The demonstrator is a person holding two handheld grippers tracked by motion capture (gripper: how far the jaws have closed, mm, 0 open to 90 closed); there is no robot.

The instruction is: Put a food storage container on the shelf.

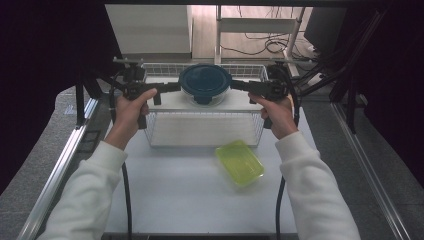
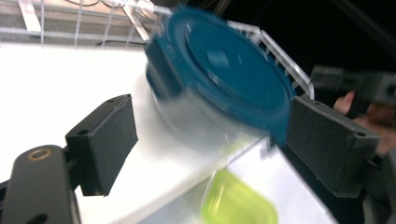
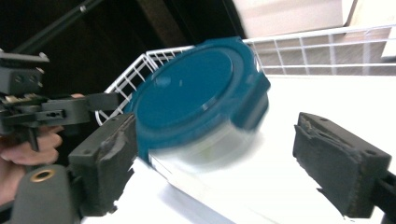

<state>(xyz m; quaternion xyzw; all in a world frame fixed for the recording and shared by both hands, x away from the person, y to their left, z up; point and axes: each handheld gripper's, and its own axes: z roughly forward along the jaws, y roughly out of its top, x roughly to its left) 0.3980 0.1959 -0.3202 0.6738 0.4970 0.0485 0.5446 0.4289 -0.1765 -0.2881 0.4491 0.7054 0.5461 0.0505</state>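
One round blue-lidded container [image 1: 205, 84], one green container [image 1: 239, 162], one wire basket [image 1: 206, 130], two tongs.

We find no legible text, label, brand, number or sign in any of the three views. We read no marking on the blue lid [image 1: 205, 80] of the round container or on the green container [image 1: 240, 162].

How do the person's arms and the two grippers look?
Both arms wear white long sleeves. The left gripper and the right gripper are black, each with a pistol-like handle and a black cable trailing toward the person. Each has two blocky dark pads with small holes, and a brass-coloured ring on the body.
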